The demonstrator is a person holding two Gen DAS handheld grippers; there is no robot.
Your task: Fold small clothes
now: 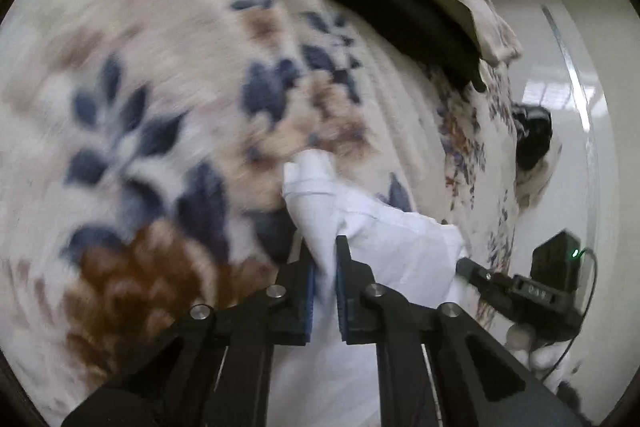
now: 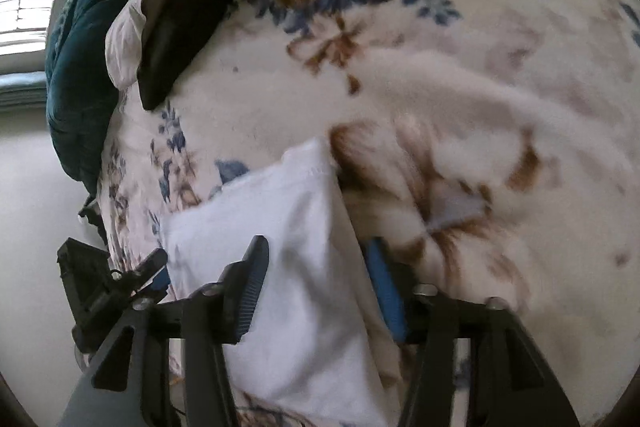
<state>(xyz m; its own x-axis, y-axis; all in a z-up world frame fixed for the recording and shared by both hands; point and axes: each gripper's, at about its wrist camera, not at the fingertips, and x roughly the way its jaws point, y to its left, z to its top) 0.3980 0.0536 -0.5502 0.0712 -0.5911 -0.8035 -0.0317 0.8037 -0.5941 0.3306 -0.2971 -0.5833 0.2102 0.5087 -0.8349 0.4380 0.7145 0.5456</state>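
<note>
The left gripper (image 1: 324,247) has its two black fingers pressed together on a bunched corner of the small white cotton cloth (image 1: 400,239), I think to hold that end up for a fold. The right gripper (image 2: 316,251) has its fingers spread, with the cloth's other end between them. The cloth hangs just over the fluffy cream blanket with blue and brown flowers (image 1: 160,67), a soft place to lay it flat.

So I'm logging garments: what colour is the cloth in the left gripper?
Plain white cloth, clearest in the left wrist view.
</note>
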